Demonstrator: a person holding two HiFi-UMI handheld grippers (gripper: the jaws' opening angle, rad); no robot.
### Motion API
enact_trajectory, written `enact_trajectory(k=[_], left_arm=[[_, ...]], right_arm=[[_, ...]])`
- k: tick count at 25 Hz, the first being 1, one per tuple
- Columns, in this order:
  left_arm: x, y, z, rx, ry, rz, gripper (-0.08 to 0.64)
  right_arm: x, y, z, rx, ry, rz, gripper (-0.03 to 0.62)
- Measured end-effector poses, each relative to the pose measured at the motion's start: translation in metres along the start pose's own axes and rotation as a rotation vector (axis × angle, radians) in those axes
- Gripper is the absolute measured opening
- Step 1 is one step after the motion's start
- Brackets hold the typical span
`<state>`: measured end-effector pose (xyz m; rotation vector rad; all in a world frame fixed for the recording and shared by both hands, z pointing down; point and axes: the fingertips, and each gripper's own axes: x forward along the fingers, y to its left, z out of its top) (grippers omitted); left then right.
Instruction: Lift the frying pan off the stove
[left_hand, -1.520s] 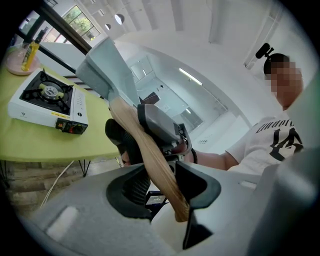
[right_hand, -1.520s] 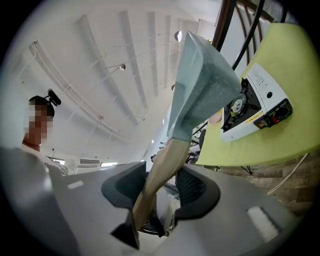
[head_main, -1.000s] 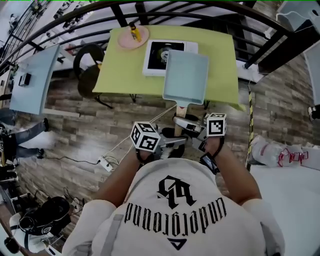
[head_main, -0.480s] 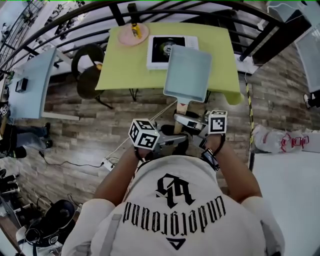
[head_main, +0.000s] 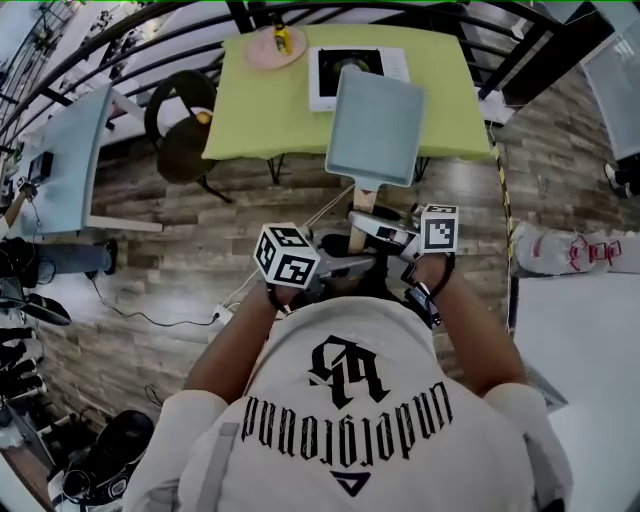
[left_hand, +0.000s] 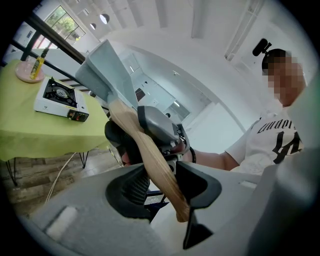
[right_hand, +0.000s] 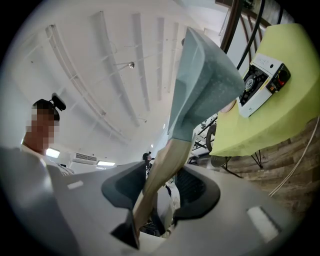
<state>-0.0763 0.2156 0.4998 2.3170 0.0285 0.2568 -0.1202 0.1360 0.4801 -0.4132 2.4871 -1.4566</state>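
Wooden pan handle (head_main: 362, 205) clamped in left hand-held gripper (left_hand: 165, 184), right hand-held gripper (right_hand: 160, 191), stove (head_main: 338, 68), plate (head_main: 268, 50) on table (head_main: 260, 115)

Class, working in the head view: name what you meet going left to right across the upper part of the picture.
Grey-blue table → black chair → pink plate → stove. The frying pan overlaps the stove, so it is left out.
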Motion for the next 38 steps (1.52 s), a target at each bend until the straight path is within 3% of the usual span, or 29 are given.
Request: enact_trajectory(k=[17,38], left_arm=[[-0.074,-0.024,-0.052,0.011,0.023,-0.027,0.179],[-0.083,-0.021,-0.046,0.007,0.013,-0.055,0.181]], right_arm=[[0.057,0.026,-0.066,-0.006,-0.023,-0.024,0.184],[0.068,0.025,-0.061,-0.010,-0.014,-0.049,0.184]])
